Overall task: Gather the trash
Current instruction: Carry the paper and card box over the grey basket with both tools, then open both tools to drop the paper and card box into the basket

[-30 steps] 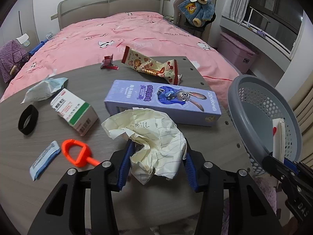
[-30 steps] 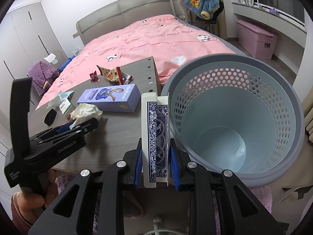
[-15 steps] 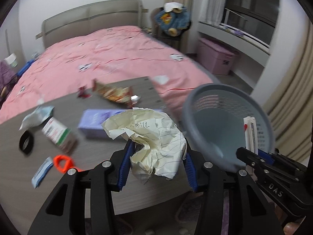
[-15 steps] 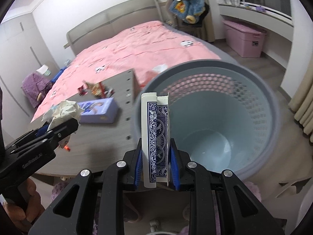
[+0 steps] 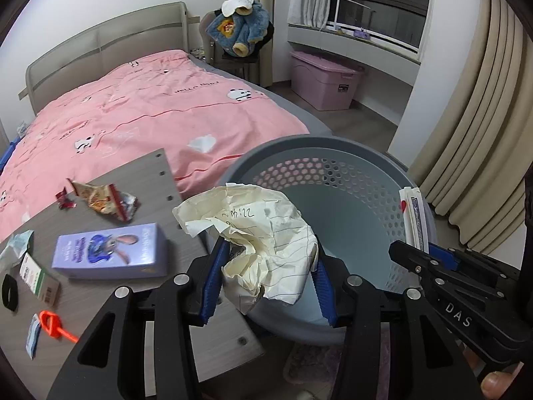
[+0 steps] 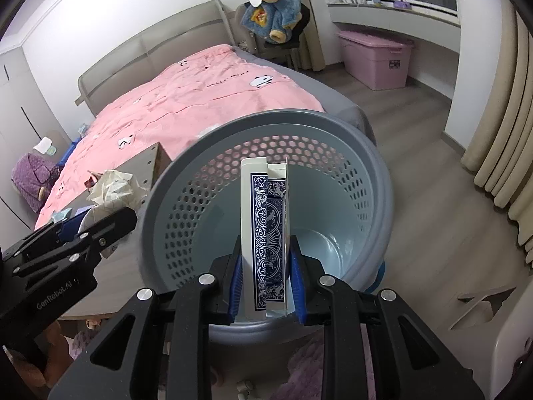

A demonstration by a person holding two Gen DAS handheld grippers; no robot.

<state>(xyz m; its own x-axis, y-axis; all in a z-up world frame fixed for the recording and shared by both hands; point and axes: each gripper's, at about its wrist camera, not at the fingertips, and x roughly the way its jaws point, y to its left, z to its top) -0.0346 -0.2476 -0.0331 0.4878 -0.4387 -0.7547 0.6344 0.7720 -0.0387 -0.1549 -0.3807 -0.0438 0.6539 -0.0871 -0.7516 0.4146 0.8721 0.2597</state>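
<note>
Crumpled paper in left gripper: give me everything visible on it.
The crumpled cream lined paper is a loose wad of ruled sheet with dark handwriting on an upper fold. It looks thin, creased and partly unfolded at the top. The left gripper pinches its lower part between blue pads. It is held off the table, in front of the grey perforated plastic basket. Nothing else touches it.

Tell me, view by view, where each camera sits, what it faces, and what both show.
Left wrist: behind the left gripper, clamped on crumpled paper, facing table edge and basket; a fingertip shows.
Right wrist: behind the right gripper, holding a card box over the basket.
Shared: basket, bed, paper, card box, each other's gripper.
</note>
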